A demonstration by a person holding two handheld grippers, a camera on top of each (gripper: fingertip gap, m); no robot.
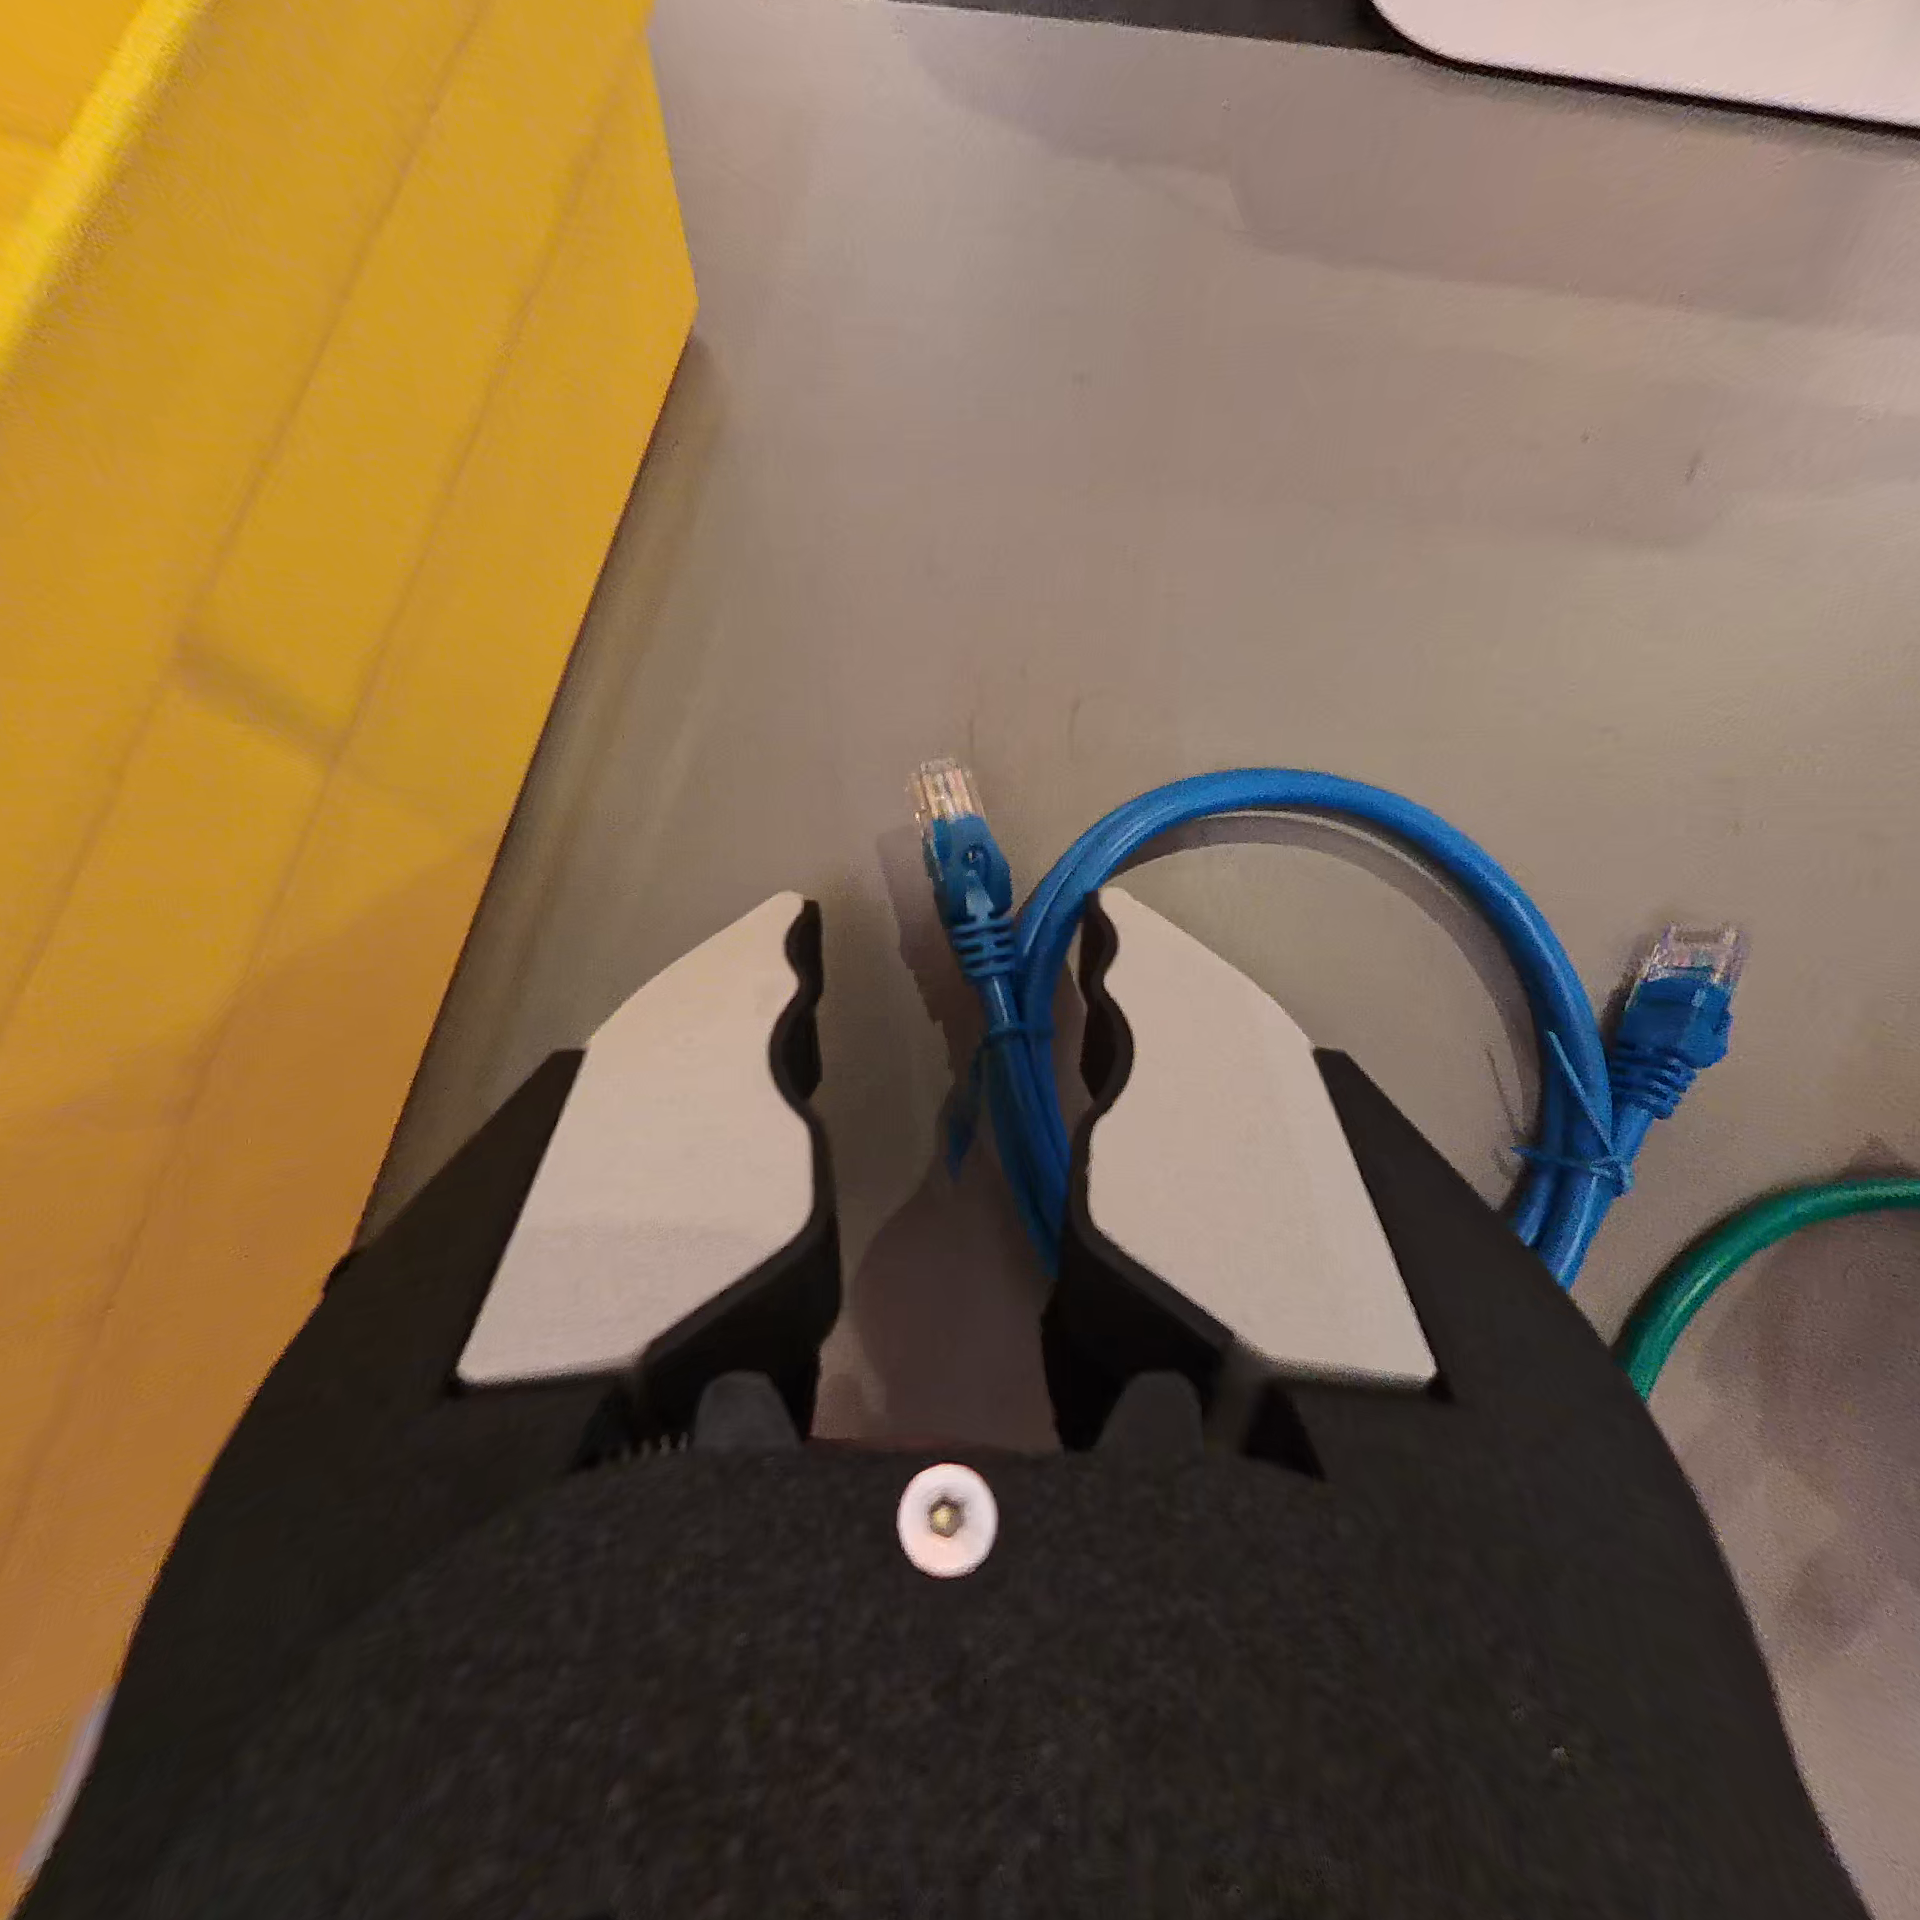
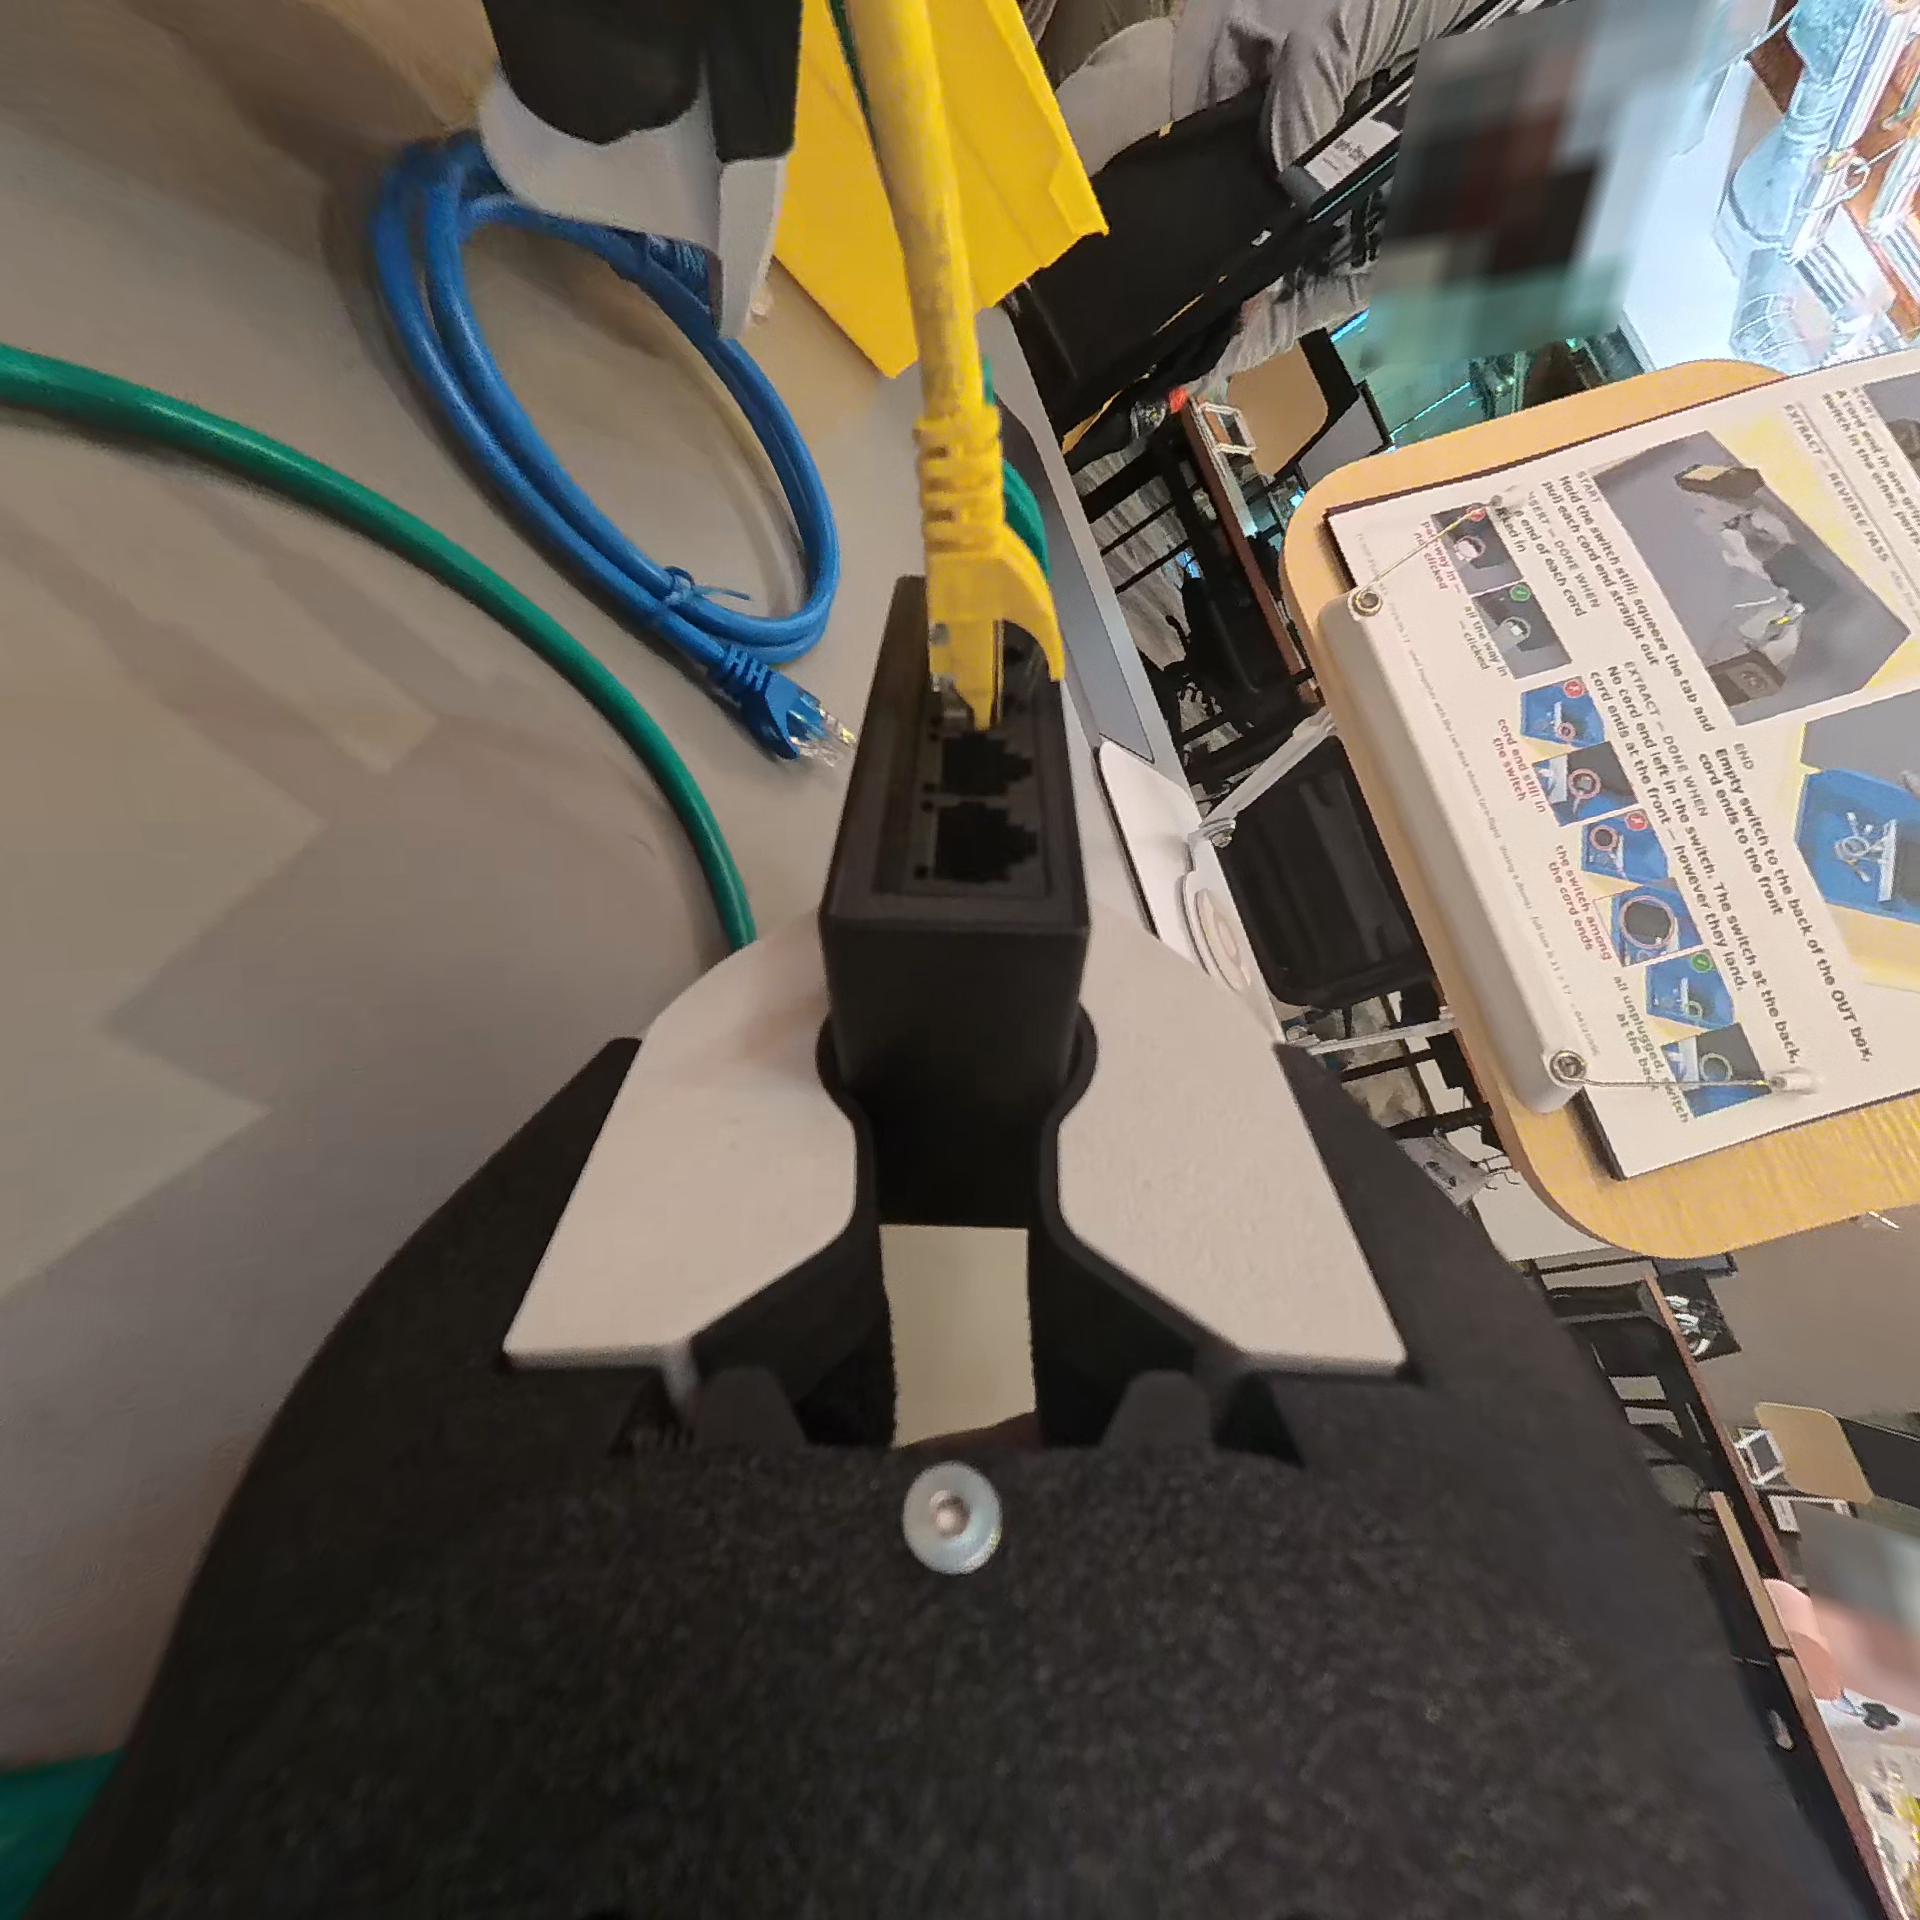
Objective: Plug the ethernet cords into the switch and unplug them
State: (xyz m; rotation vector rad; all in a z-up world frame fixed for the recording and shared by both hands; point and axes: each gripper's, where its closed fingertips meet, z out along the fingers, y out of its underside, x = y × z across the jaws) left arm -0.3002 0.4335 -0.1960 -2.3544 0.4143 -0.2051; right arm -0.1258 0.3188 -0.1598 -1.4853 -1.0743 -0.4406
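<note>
On the grey table (image 1: pixel 1247 468), the right tongs (image 2: pixel 956 997) clamp the black plastic switch (image 2: pixel 951 831) carrying a yellow cord (image 2: pixel 951 499), while the parted, empty left tongs (image 1: pixel 951 914) straddle the coiled blue ethernet cord (image 1: pixel 1351 821), whose tie could snag if lifted.

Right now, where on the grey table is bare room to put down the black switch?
Free: the grey tabletop beyond the coiled blue ethernet cord, bordered by the yellow box and a white object at the far edge. Crowded: around the open left tongs, where blue cord and green cable lie.
</note>
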